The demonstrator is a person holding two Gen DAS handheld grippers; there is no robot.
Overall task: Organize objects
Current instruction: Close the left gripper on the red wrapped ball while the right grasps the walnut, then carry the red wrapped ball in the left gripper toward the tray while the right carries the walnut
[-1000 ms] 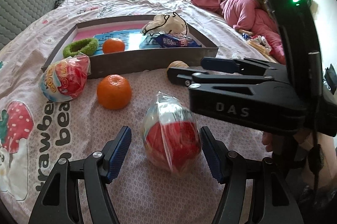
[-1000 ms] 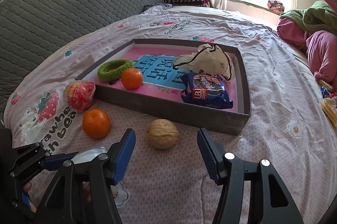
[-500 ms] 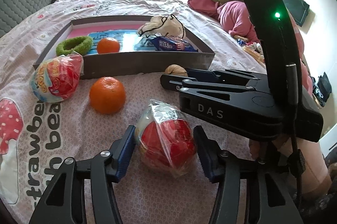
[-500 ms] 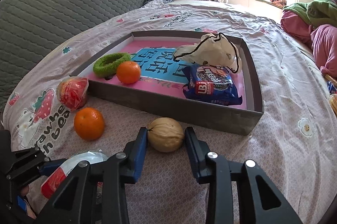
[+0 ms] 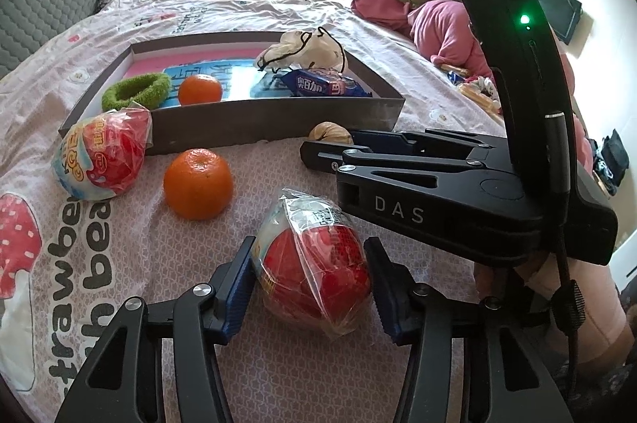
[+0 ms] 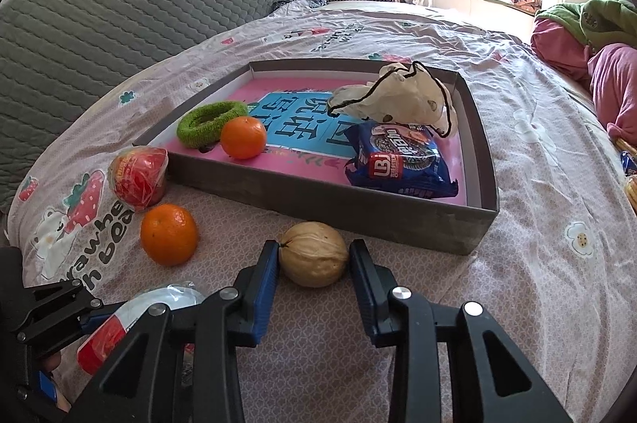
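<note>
A wrapped red snack [image 5: 314,263] lies on the pink patterned bedspread [image 5: 278,375], squeezed between the blue pads of the left gripper [image 5: 310,283], whose jaws have narrowed onto the wrapper on both sides. Just right of it, the right gripper [image 6: 312,263] brackets a walnut [image 6: 313,254] resting near the front wall of the grey tray [image 6: 358,212]; its jaws are drawn close around the nut, the left pad touching, though whether the right pad makes contact cannot be told. A loose orange [image 5: 198,184] sits to the left of the snack, and a second wrapped snack [image 5: 101,158] lies farther left against the tray's corner. Inside the tray rest a green hair tie [image 6: 211,122], another orange [image 6: 243,137], a blue biscuit packet [image 6: 400,160] and a cream cloth pouch [image 6: 398,98].
</note>
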